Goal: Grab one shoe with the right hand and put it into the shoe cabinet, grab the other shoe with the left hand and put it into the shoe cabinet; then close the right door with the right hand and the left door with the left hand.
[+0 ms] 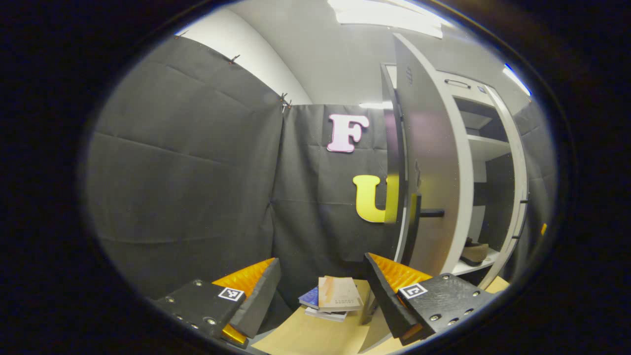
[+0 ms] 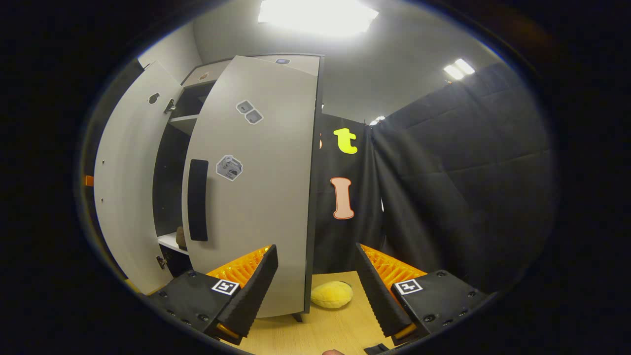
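On lower shelf of tall white shoe cabinet point(image 1: 493, 148): tan shoe point(image 1: 474, 252), doors ajar. Left gripper point(image 1: 320, 291) released, holding nothing, above book stack point(image 1: 331, 297). Right gripper point(image 2: 315, 281) released, facing white right door point(image 2: 256, 197).

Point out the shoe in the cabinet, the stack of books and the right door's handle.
shoe point(image 1: 474, 252), left gripper view, its side on the shelf.
stack of books point(image 1: 335, 294), left gripper view, top cover.
right door's handle point(image 2: 198, 199), right gripper view, middle of the bar.
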`<state>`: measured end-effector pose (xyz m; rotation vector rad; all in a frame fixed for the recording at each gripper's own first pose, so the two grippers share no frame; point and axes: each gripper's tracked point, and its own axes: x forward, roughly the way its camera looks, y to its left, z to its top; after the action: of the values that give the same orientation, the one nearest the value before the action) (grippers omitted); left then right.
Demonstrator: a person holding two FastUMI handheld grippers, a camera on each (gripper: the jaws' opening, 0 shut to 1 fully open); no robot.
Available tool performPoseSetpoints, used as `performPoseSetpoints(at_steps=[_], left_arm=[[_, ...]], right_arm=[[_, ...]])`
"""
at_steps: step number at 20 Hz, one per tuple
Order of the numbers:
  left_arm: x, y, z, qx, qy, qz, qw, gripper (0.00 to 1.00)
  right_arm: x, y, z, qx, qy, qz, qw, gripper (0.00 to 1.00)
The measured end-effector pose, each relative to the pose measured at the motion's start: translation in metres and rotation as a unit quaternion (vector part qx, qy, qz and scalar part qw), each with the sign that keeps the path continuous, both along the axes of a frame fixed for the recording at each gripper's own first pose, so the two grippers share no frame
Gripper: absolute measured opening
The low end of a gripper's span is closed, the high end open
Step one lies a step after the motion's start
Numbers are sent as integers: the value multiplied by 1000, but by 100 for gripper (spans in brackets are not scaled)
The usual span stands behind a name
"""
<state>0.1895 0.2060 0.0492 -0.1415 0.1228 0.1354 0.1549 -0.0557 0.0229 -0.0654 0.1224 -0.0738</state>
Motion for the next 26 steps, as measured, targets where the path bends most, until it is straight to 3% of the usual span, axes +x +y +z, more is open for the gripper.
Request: performPoseSetpoints(at_steps=[4, 7, 9, 10, 19, 26], left_arm=[[15, -22, 4, -2, -6, -21, 1000, 100], [17, -29, 10, 28, -13, -19, 999, 100], [14, -37, 10, 32, -14, -26, 999, 94], [14, -40, 9, 28, -13, -30, 999, 100], [8, -78, 19, 17, -15, -66, 998, 100], [9, -141, 20, -14, -23, -114, 993, 100]], right_arm=[[-6, -13, -7, -4, 6, -2, 1000, 98], [-10, -19, -10, 4, 4, 1, 1000, 98], [-11, -17, -12, 12, 1, 10, 1000, 98], [-11, -19, -14, 12, 2, 10, 1000, 98], [-18, -17, -19, 7, 11, 27, 1000, 98], [-28, -25, -15, -6, 12, 22, 1000, 98]])
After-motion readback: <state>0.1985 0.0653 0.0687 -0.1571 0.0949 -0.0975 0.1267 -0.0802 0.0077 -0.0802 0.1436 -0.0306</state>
